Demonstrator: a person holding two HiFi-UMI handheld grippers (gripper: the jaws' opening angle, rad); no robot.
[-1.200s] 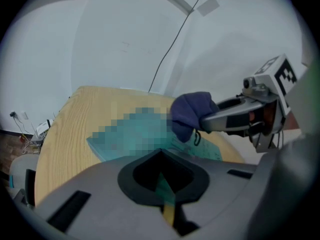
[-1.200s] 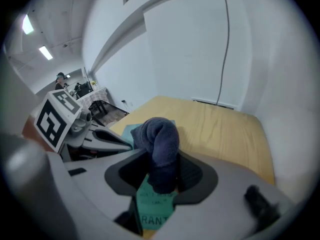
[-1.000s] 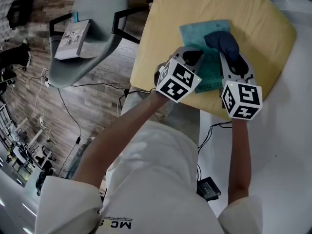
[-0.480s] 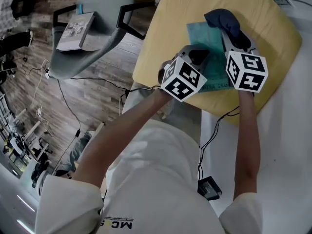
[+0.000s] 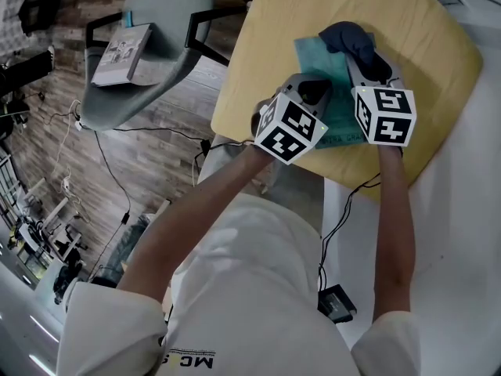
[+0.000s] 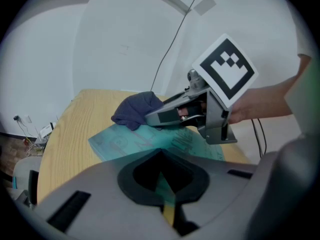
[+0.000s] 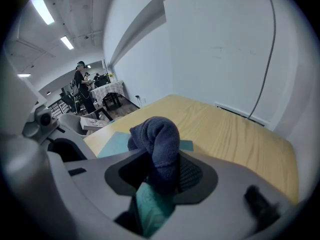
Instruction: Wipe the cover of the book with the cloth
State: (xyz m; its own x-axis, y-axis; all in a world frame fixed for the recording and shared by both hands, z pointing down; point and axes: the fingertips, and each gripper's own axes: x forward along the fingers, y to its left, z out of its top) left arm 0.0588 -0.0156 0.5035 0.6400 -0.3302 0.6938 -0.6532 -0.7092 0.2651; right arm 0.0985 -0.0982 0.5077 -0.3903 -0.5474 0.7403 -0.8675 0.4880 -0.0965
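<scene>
A thin teal book (image 5: 333, 92) lies on the round yellow wooden table (image 5: 423, 30). My right gripper (image 5: 362, 63) is shut on a dark blue cloth (image 5: 350, 39) and presses it onto the book's far edge. In the right gripper view the cloth (image 7: 159, 136) bulges up between the jaws, with the book (image 7: 116, 143) under it. My left gripper (image 5: 315, 94) sits at the book's near edge with its jaws shut on the book. In the left gripper view the book (image 6: 145, 140) runs into that gripper (image 6: 163, 184), and the cloth (image 6: 136, 111) lies at the far end under the right gripper (image 6: 156, 118).
A grey chair (image 5: 160, 18) stands left of the table, with a booklet (image 5: 117, 53) on its seat. A white surface (image 5: 462, 225) adjoins the table on the right. A black device (image 5: 337, 302) with a cable lies low down. People stand far off (image 7: 80, 86).
The right gripper has slid the cloth away from me over the cover to the book's far edge, then slightly left. The left gripper has stayed at the near edge.
</scene>
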